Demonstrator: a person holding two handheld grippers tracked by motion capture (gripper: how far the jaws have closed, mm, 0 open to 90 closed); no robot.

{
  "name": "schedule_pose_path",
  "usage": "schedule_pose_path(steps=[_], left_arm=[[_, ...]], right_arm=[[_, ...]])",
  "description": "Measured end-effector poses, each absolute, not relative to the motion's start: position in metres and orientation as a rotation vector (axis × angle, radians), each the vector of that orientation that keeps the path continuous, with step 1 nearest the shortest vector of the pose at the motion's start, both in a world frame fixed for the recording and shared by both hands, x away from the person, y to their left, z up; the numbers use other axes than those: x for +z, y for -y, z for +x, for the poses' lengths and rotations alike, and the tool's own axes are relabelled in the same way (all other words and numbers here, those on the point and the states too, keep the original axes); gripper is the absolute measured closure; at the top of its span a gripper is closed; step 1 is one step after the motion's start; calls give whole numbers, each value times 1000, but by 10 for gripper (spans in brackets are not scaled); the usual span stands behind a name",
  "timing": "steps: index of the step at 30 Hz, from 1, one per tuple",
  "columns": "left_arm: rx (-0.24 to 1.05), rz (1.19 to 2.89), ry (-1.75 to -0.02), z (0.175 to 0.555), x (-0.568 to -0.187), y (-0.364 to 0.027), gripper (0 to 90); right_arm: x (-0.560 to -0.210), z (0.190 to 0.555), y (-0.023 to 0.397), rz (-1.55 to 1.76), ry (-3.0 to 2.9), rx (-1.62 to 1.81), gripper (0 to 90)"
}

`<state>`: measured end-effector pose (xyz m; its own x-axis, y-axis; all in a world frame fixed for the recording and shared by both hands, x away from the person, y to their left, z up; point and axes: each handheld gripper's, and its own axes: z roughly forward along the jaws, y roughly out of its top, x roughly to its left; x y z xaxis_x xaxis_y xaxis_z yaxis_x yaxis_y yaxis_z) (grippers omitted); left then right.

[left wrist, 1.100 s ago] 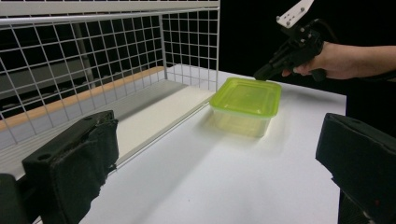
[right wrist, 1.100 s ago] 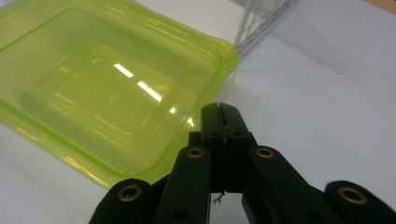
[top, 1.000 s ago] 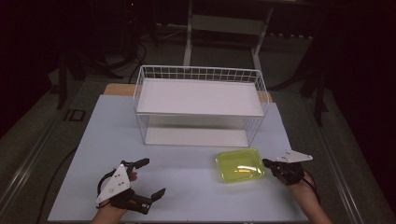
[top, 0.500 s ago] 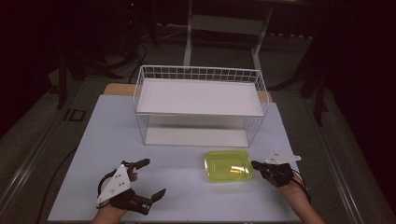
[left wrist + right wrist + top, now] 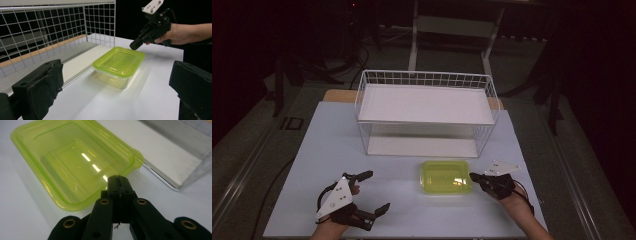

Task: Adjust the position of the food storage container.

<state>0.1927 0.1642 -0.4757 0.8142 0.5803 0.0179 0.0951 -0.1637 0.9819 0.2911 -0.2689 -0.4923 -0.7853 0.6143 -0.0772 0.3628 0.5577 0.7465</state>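
Right gripper (image 5: 475, 177), jaws pressed together w/ nothing between, touches the rim of the green container (image 5: 446, 176), prob. to push it. Container lies just before the wire basket (image 5: 362, 105). Left gripper (image 5: 371, 191) waits wide open, apart.

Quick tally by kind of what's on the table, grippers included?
Container: 1
Wire rack: 1
Grippers: 2, left and right
Total: 4
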Motion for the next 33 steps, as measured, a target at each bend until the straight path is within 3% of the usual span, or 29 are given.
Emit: schedule_pose_path(steps=[33], left_arm=[[452,1703,-533,192,-476,-164,0]], right_arm=[[-499,304,232,762,-2506,1090,900]])
